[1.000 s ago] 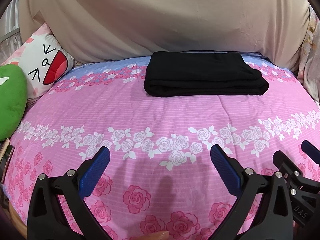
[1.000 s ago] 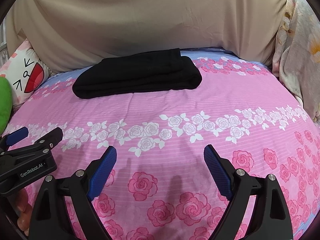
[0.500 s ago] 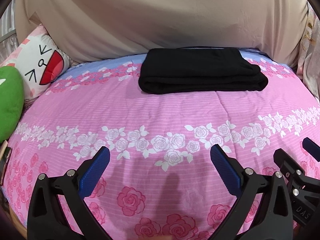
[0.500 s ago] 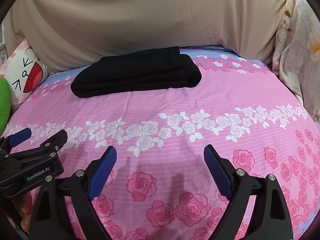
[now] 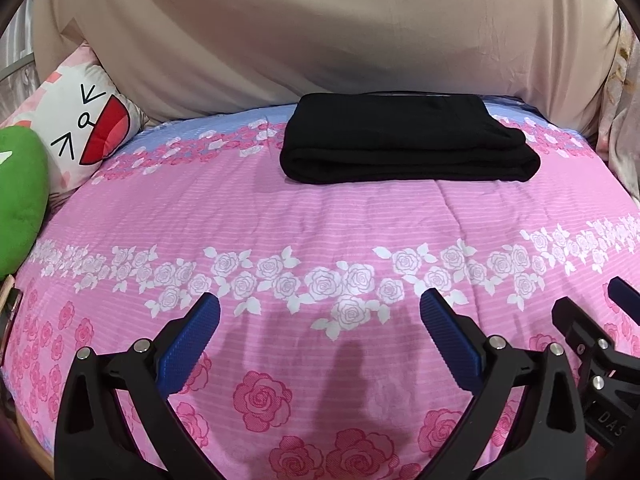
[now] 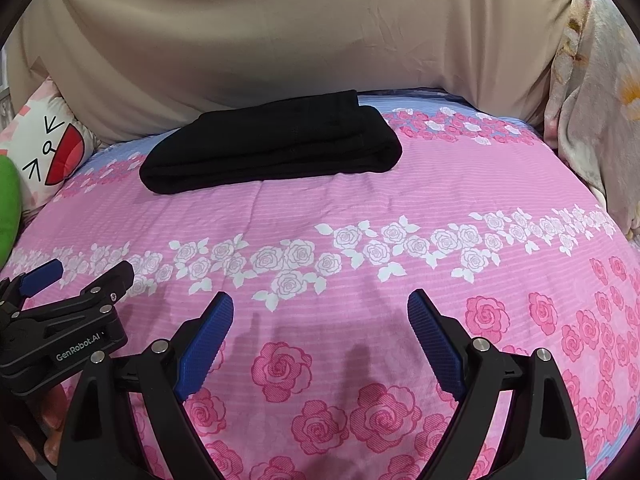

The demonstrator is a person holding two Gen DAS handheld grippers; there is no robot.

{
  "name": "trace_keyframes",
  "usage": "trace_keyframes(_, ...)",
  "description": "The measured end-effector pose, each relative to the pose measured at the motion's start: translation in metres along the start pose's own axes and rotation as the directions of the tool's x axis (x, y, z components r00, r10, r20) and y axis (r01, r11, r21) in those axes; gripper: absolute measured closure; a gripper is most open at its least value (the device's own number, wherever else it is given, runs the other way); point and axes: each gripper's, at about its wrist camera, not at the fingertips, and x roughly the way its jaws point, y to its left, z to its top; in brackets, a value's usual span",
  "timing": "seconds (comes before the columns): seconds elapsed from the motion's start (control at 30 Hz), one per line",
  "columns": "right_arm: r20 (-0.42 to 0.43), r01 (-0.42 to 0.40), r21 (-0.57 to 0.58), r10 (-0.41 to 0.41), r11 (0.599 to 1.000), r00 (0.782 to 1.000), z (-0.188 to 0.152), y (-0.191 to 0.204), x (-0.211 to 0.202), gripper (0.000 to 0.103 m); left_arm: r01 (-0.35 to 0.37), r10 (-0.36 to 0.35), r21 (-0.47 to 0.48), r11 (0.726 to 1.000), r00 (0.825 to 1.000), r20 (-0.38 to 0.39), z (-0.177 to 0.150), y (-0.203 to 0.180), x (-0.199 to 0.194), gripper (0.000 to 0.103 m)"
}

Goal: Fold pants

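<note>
surface: bed covered by a pink bedspread (image 5: 360, 216) printed with dark pink roses near the cameras, a band of white roses across the middle, and a blue strip along the far edge.

nearest the left wrist camera: left gripper (image 5: 320, 322) held low over the rose print, jaws spread wide, nothing between the blue ribbed pads (image 5: 188, 348). its shadow falls on the cloth just ahead of it. in the right wrist view the left gripper (image 6: 76, 276) shows at the lower left edge, seen side-on, black body marked "genrobot.ai".

right gripper (image 6: 320, 320) level with it and just to its right, jaws equally wide apart, holding nothing; blue pads (image 6: 434, 340) hang over the pink roses. in the left wrist view only part of the right gripper (image 5: 596, 308) is seen at the lower right edge.

beyond the white rose band: black pants (image 5: 404, 144) lie folded into a flat rectangular bundle near the far edge of the bed, resting on the bedspread, well apart from both grippers. same pants (image 6: 272, 148) in the right view sit left of centre.

far left: green plush (image 5: 20, 200), and behind it a cartoon-face pillow (image 5: 76, 128). far right: floral blanket (image 6: 596, 100). behind everything: beige sheet (image 5: 320, 32) draped as a backdrop.
</note>
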Motion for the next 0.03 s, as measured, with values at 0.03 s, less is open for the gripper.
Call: trace_keyframes(0.03, 0.001, -0.001, -0.001, 0.001, 1.000, 1.000, 0.0001, -0.0003, 0.0000, 0.016, 0.006, -0.006, 0.001, 1.000, 1.000, -0.001, -0.0001, 0.0001, -0.0002, 0.005)
